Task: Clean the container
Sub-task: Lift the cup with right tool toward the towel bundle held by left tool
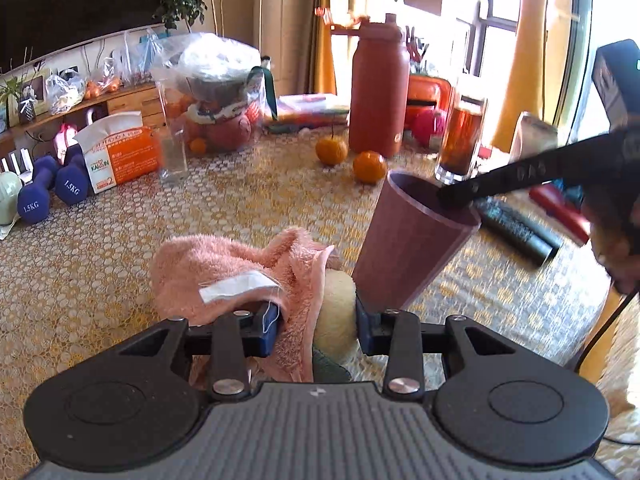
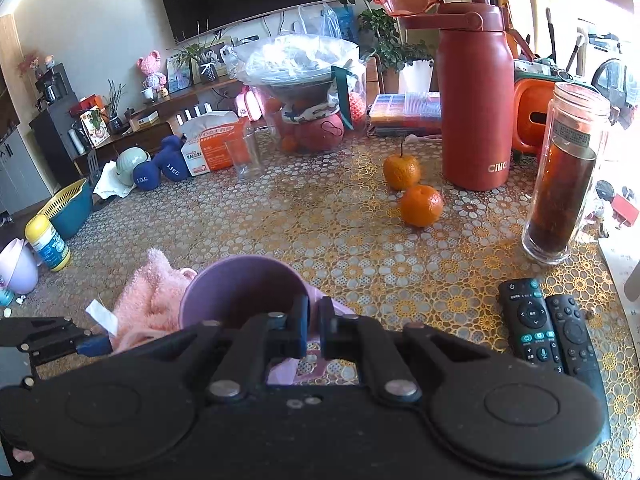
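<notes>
The pink towel (image 1: pixel 224 272) is covering the left gripper (image 1: pixel 316 326)'s left fingertip, and the purple cup (image 1: pixel 416 240) is hiding its base behind the right one. A blurred hand (image 1: pixel 616 240) is running off the frame's right edge.

Beside the matt, smooth plastic cup (image 2: pixel 240 292), the pink towel (image 1: pixel 224 268) was fluffy terry cloth. Beyond the cup stood a clear glass bottle (image 2: pixel 568 172) and a satin-finished red flask (image 2: pixel 474 100).
</notes>
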